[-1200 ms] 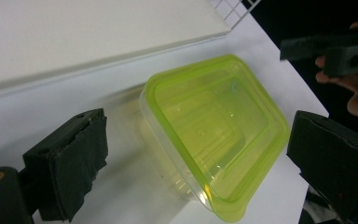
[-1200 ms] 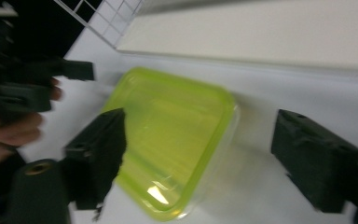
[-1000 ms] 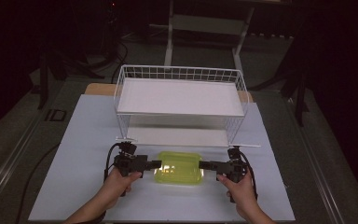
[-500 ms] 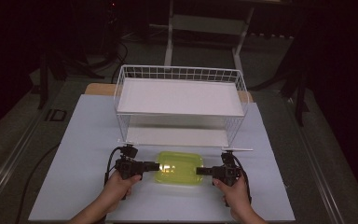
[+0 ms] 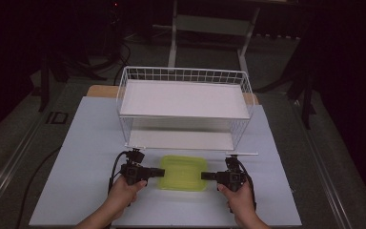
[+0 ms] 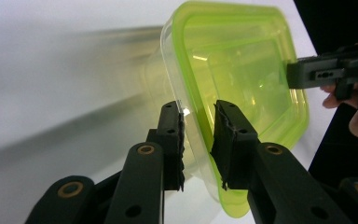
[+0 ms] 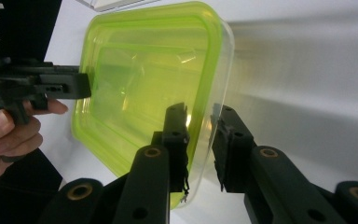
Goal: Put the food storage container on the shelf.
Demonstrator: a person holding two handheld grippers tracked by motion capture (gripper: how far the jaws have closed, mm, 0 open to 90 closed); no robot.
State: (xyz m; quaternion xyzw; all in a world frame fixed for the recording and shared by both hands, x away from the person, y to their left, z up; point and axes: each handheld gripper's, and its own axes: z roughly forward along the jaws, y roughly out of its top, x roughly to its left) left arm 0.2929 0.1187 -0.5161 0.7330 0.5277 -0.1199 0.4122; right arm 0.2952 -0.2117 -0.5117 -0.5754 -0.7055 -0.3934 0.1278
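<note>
A yellow-green see-through lidded container (image 5: 183,172) lies flat on the white table near the front edge. My left gripper (image 5: 162,171) is at its left end and my right gripper (image 5: 204,176) at its right end, both held level and pointing inward. In the left gripper view the container (image 6: 233,60) has its rim between my left gripper's (image 6: 198,112) pads, which press on it. In the right gripper view the right gripper (image 7: 200,116) grips the container's (image 7: 144,70) opposite rim the same way. Both pairs of jaws have just been closing on the rim.
A white wire rack (image 5: 183,102) with two shelves stands just behind the container, its lower shelf open toward me. The white table sheet (image 5: 76,157) spreads to both sides. Dark floor and stand legs surround the table.
Both pairs of jaws have narrowed from wide apart onto the container's two end rims. The right hand shifted slightly toward me; the container has stayed in place.
</note>
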